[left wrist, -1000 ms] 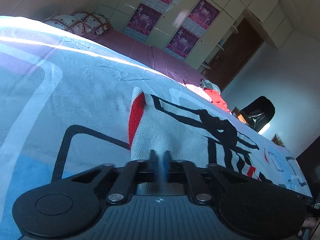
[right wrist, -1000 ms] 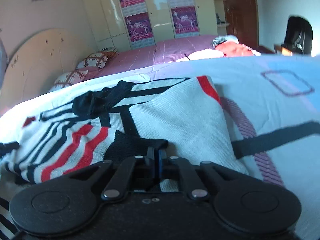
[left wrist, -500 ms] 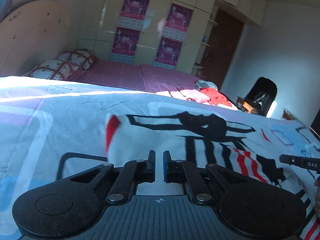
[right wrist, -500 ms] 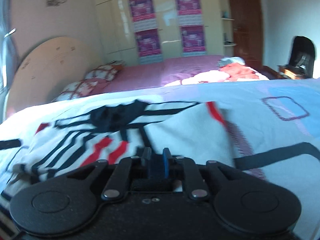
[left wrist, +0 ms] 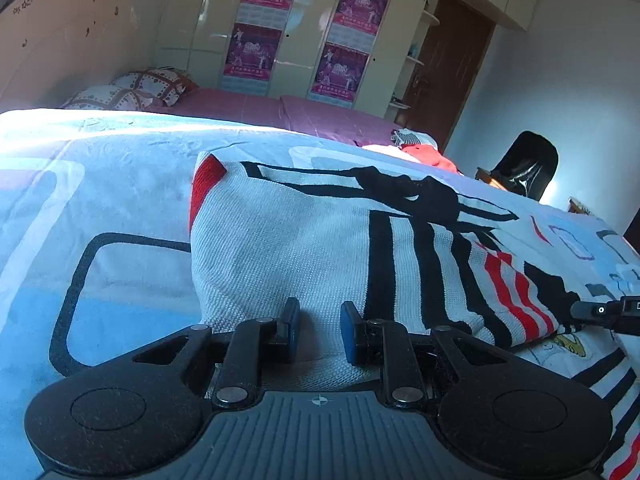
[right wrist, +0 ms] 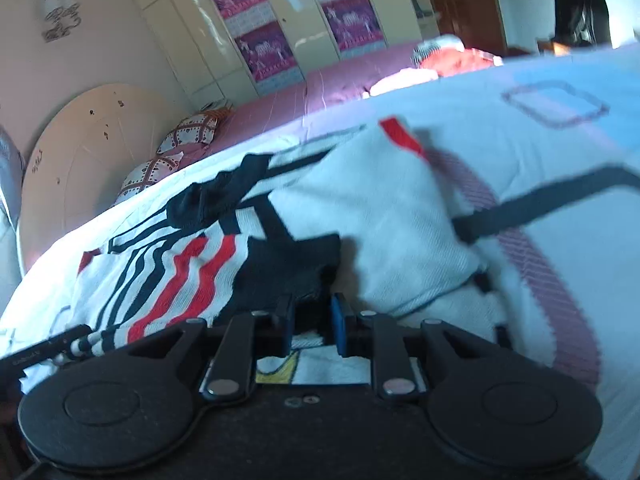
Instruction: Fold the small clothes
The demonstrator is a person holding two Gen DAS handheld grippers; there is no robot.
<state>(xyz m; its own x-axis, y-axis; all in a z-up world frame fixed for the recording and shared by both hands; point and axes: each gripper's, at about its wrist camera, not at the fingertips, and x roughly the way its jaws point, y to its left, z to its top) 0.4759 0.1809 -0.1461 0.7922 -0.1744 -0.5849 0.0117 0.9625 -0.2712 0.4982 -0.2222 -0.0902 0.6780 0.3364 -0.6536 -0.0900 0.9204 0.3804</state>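
A small white knit sweater [left wrist: 320, 240] with black and red stripes lies folded on the bedspread [left wrist: 100, 168]. It also shows in the right wrist view [right wrist: 360, 216]. My left gripper [left wrist: 319, 330] is open, its jaws a little apart over the sweater's near edge, holding nothing. My right gripper [right wrist: 313, 326] is open too, at the near edge where the black and red part meets the white part. The right gripper's tip [left wrist: 600, 312] shows at the right edge of the left wrist view.
The patterned bedspread [right wrist: 560, 140] covers the bed under the sweater. A second bed with a pink sheet [left wrist: 280, 108], pillows [left wrist: 132, 90] and loose clothes [left wrist: 424, 152] stands behind. Wardrobes [left wrist: 304, 32], a door [left wrist: 452, 68] and a black chair [left wrist: 524, 168] lie beyond.
Both grippers have opened and let go of the sweater, which now lies flat on the bedspread. Both views have tilted and shifted.
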